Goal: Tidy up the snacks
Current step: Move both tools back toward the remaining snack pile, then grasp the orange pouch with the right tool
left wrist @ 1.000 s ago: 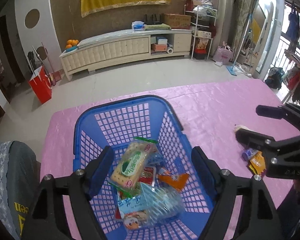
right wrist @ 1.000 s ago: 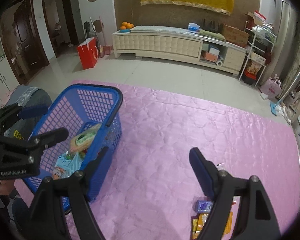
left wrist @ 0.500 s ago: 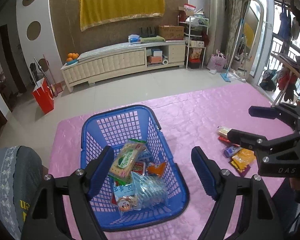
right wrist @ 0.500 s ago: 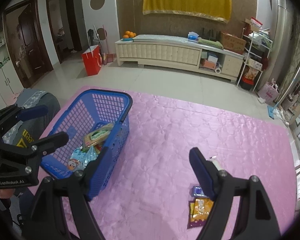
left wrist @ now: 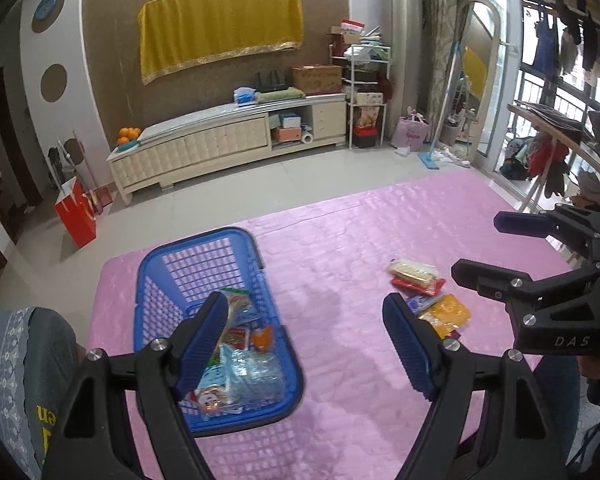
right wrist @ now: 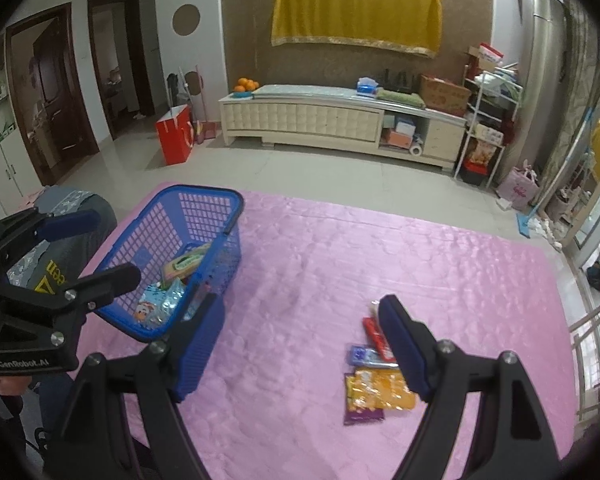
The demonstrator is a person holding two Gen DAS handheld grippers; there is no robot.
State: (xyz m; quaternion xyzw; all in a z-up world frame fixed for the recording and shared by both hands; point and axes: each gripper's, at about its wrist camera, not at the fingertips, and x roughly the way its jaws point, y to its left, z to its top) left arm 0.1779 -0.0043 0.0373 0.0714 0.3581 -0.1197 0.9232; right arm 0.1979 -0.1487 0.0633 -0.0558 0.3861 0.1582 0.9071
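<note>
A blue plastic basket (left wrist: 156, 276) stands on the left of a pink-covered table (left wrist: 340, 248) and holds several snack packs, among them a green biscuit pack (right wrist: 184, 262) and a clear blue bag (left wrist: 252, 372). It also shows in the right wrist view (right wrist: 172, 232). A small pile of snack packs lies on the right: a biscuit pack (left wrist: 410, 270), a red pack (right wrist: 374, 332), a blue pack (right wrist: 364, 356) and an orange pack (right wrist: 380, 390). My left gripper (left wrist: 304, 344) is open and empty, raised above the table near the basket. My right gripper (right wrist: 300, 344) is open and empty, raised near the pile.
A chair back with grey cloth (left wrist: 24, 360) stands at the table's left edge. Beyond the table's far edge are a tiled floor, a cream TV cabinet (left wrist: 220, 144), a red bag (left wrist: 76, 216) and a shelf rack (left wrist: 366, 92). A drying rack (left wrist: 556, 136) stands at the right.
Both grippers have risen and pulled back from the table, so the basket and the snack pile look smaller and lower. Both stay open and empty.
</note>
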